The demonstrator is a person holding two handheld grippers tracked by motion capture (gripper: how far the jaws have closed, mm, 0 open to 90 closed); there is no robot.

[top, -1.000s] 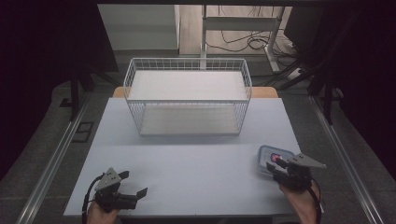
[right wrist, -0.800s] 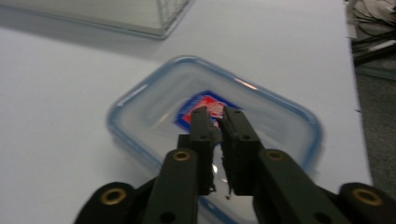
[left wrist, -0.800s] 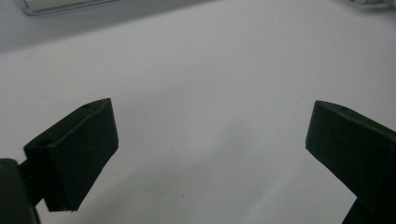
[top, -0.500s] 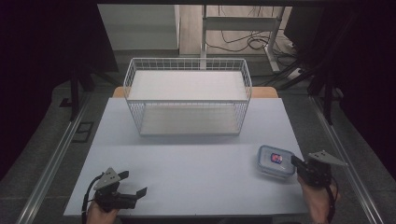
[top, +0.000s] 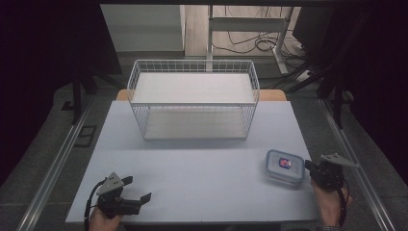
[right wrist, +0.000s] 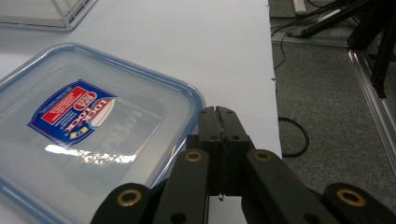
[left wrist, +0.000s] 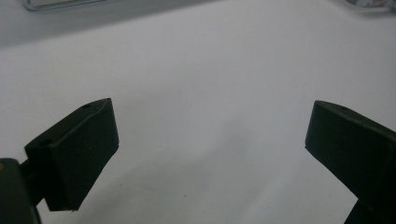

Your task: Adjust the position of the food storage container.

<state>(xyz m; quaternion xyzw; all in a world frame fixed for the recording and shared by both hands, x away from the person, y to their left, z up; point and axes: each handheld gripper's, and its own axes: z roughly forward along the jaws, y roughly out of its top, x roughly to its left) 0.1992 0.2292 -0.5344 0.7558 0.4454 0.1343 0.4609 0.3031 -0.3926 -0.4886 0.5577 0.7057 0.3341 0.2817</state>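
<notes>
At the near left corner of the white worktop [top: 192, 168], the left gripper [top: 137, 190] rests low in the person's left hand [top: 103, 220]. Its fingers [left wrist: 79, 144] are spread wide apart, and in the left gripper view there is just bare white surface between them. A grey three-cornered plate sits on top of this gripper, and its black cable hangs down at the near edge.

In the middle, toward the far side of the worktop, stands a white wire basket [top: 192, 103]. It is rectangular and upright, with a pale bottom, and nothing is visible inside it.

To the right, near the right edge, lies a clear plastic food container [top: 285, 167] with a blue-rimmed lid and a red and blue label [right wrist: 74, 111] on top. It lies flat and closed, well apart from the basket.

Just beside the container, at its right, is the right gripper [top: 309, 167], held by the right hand [top: 329, 204]. Its fingers [right wrist: 223, 133] are pressed together with nothing between them. In the right gripper view their tips sit just beside the rounded corner of the lid; I cannot tell if they touch it.
</notes>
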